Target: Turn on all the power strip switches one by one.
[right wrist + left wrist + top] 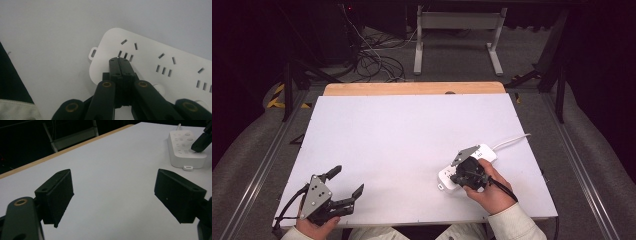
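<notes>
My right tongs (121, 60) are pressed together, holding nothing, tips resting on the white power strip (155, 62) by its end socket. My left tongs (113, 195) gape wide over bare table (402, 140), well apart. I judge nothing plugged or moved yet.

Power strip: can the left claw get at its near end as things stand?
Probably yes. The left claw is open over bare table, with nothing between it and the power strip. The shut right claw is pressed on the strip's top, so the left would have to come in beside it.
</notes>
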### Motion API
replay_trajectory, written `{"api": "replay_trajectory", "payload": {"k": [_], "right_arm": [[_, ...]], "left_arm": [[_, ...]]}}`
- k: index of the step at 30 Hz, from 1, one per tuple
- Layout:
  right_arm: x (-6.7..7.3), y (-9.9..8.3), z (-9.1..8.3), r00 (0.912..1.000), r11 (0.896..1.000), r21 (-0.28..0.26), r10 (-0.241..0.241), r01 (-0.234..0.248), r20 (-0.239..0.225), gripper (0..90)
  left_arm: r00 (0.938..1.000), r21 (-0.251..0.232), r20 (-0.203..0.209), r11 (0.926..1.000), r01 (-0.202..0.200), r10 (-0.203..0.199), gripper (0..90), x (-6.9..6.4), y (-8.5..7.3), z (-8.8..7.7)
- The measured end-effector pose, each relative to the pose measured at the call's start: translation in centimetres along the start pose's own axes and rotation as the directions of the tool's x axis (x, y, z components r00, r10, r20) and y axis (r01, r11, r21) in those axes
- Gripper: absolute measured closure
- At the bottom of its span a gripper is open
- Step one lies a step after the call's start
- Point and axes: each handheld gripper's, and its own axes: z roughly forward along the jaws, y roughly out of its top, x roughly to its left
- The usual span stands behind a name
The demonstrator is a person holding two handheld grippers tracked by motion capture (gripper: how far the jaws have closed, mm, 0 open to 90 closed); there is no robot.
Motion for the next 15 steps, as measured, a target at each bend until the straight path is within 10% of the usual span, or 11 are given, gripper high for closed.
{"api": "replay_trajectory", "payload": {"k": [15], "right_arm": [[0.51,-0.03,0.0,0.995,0.999,0.014,-0.035,0.033,0.094,90.0]], "left_arm": [[1.0,-0.002,-0.001,1.0,0.005,-0.005,16.0,-0.03,0.0,0.08]]}}
